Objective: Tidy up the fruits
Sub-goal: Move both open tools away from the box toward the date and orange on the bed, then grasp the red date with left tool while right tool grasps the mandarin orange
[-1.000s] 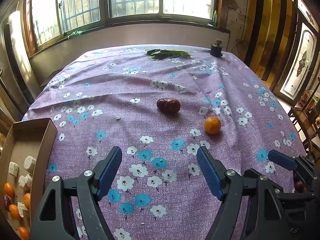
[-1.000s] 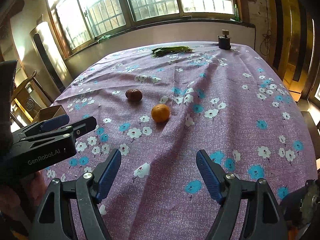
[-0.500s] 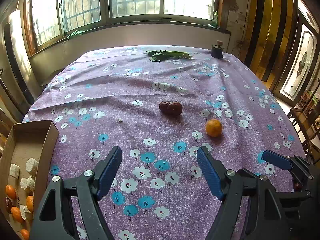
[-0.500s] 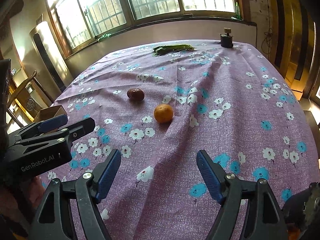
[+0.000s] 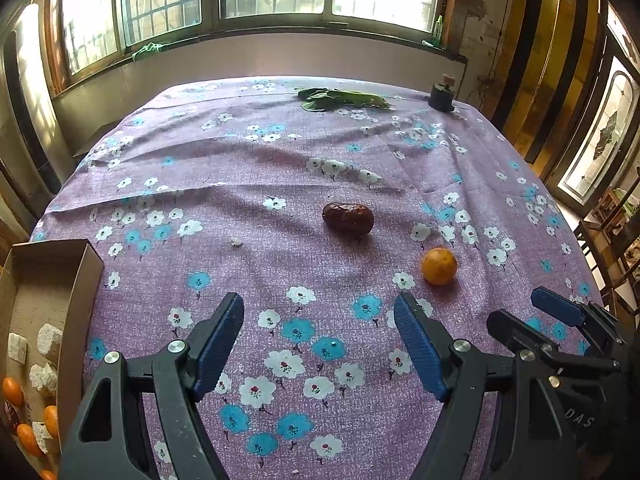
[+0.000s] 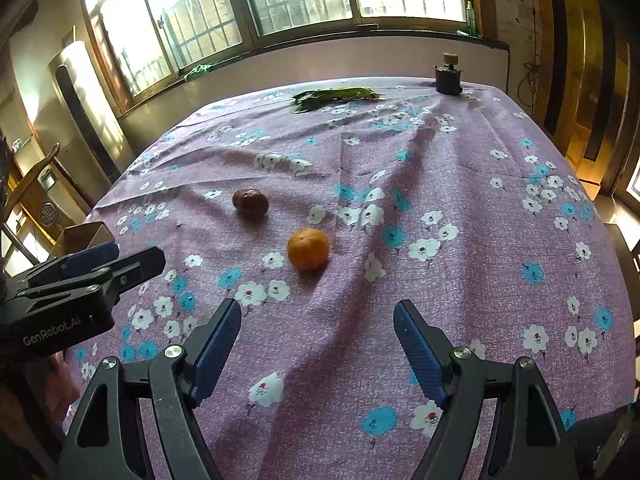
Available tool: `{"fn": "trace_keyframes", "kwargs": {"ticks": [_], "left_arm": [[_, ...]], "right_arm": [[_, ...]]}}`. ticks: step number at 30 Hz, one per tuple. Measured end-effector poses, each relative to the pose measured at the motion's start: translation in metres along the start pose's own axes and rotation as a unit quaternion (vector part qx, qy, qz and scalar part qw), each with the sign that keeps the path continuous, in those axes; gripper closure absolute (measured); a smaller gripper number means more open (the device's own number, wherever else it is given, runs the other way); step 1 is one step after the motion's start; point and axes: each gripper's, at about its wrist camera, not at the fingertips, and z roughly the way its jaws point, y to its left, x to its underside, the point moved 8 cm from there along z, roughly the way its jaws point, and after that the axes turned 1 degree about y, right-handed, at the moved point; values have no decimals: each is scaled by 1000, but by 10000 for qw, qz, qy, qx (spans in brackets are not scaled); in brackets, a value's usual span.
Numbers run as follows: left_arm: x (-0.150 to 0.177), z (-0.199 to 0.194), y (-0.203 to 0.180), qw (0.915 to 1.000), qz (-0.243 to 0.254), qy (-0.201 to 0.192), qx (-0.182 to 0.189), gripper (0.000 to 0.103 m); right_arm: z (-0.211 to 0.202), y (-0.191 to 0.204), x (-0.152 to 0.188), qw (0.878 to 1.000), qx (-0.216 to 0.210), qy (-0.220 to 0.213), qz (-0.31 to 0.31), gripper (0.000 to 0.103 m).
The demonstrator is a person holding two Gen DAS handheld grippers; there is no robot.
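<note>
We held both claws over the table draped in a purple cloth printed with white and blue flowers (image 5: pixel 280 168), and neither had taken hold of anything. The left claw (image 5: pixel 319 338) stood with its blue-padded jaws apart, only cloth between them; the right claw (image 6: pixel 317 340) likewise gaped wide and empty. Two fruits lay loose on the cloth, near each other but not touching: a wrinkled dark red-brown date (image 5: pixel 348 219) toward the middle of the table, and a small round orange tangerine (image 5: pixel 438 266) nearer to us and to its right. In the right wrist view the tangerine (image 6: pixel 308 249) sat just beyond the gap of the right claw, slightly left of centre, with the date (image 6: pixel 250 202) farther back on the left.

Compared with a second earlier, both fruits appeared lower in the two views and closer to the claws, while they kept their places on the cloth. The spread of each claw looked unchanged.

At the table's left edge sat an open brown cardboard box (image 5: pixel 86 276) holding several tangerines and pale white chunks. At the far edge lay a bunch of green leaves (image 5: pixel 344 99) and a small dark stoppered jar (image 5: pixel 441 98).
</note>
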Motion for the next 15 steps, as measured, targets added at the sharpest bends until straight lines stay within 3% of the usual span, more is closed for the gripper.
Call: {"fn": "trace_keyframes", "kwargs": {"ticks": [5, 8, 12, 15], "left_arm": [[-11, 14, -8, 9998, 8, 93, 161, 27], [-16, 24, 0, 9996, -165, 155, 151, 27], [-23, 34, 21, 9987, -463, 211, 13, 27], [-28, 37, 31, 9980, -592, 210, -47, 27]], "right_arm": [[2, -21, -14, 9995, 107, -144, 248, 21], [4, -12, -21, 9998, -95, -155, 103, 21], [16, 18, -25, 9986, -228, -38, -482, 32], [35, 29, -26, 9967, -83, 161, -795, 40]]}}
